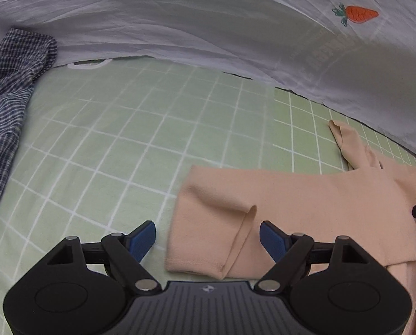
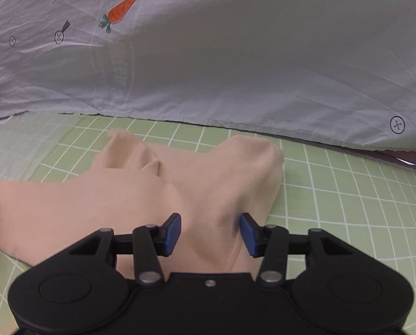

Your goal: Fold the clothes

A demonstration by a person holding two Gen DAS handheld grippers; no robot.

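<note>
A peach-coloured garment (image 1: 305, 203) lies on the green checked bedsheet (image 1: 118, 139). In the left wrist view its folded left end with a hemmed edge lies between my open left gripper (image 1: 208, 240) fingers; the jaws stand wide apart and empty. In the right wrist view the garment (image 2: 124, 195) spreads left, with a raised hump at the right. My right gripper (image 2: 210, 234) is open just above the garment, blue pads on either side of a fold, not closed on it.
A white quilt (image 1: 208, 22) with carrot prints lies bunched along the far side, also in the right wrist view (image 2: 235, 55). A blue checked shirt (image 1: 9, 106) lies crumpled at the left. The green sheet (image 2: 361, 195) extends to the right.
</note>
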